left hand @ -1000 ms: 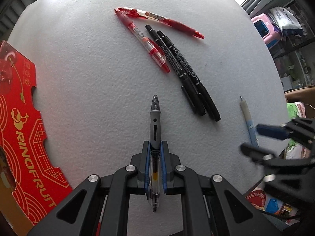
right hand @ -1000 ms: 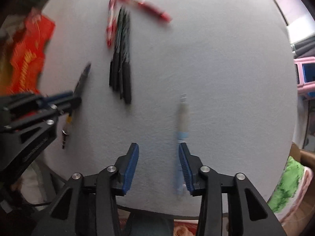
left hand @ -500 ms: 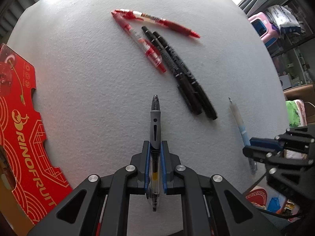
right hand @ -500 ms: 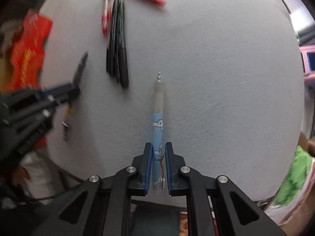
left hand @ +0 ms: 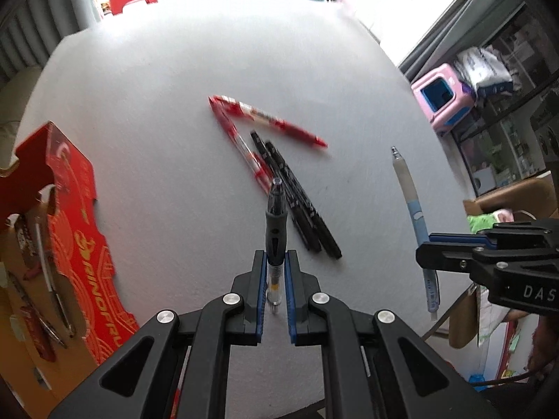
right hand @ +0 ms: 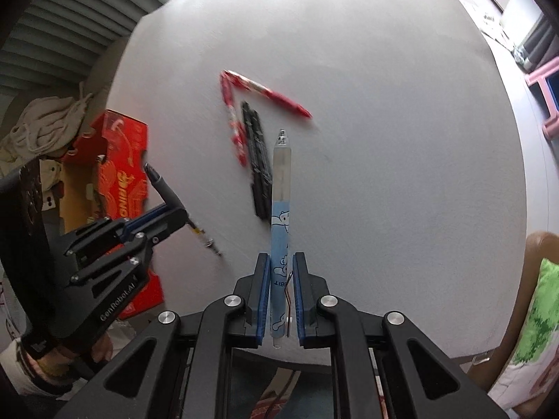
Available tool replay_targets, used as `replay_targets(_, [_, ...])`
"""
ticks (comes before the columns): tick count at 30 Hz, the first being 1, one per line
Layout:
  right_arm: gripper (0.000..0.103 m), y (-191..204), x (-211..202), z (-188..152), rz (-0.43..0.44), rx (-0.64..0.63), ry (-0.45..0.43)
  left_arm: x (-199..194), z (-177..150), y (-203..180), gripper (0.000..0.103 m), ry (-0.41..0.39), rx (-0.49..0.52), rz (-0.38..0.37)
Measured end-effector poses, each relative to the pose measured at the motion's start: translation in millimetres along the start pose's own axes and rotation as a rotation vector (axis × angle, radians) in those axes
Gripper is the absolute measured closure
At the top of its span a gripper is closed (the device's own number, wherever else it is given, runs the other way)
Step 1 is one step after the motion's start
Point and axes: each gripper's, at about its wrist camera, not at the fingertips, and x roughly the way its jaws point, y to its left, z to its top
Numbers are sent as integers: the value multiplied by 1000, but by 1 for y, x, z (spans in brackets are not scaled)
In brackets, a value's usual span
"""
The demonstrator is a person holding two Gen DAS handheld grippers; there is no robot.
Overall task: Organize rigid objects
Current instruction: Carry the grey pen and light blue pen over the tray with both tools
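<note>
My left gripper (left hand: 276, 272) is shut on a black-grip clear pen (left hand: 276, 216) and holds it above the white table (left hand: 157, 111). My right gripper (right hand: 281, 279) is shut on a light blue cartoon pen (right hand: 280, 192), also lifted; it shows in the left wrist view (left hand: 414, 206). Two red pens (left hand: 265, 117) lie in a V on the table, with two black markers (left hand: 297, 195) side by side just below them. The left gripper with its pen (right hand: 164, 188) shows at the left of the right wrist view.
A red printed cardboard box (left hand: 59, 230) with pens inside stands at the table's left edge. A pink and blue container (left hand: 442, 97) and shelves are off the right edge. A green cloth (right hand: 538, 317) lies beyond the near right edge.
The right gripper closed on the blue pen and lifted it off the table. Both grippers rose and tilted up, so the table looks farther away. The left stays shut on its pen.
</note>
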Motion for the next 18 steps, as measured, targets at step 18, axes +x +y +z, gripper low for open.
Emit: replay_targets(18, [89, 89, -40, 33, 42, -163, -89, -76, 15, 47, 93, -229, -106, 18])
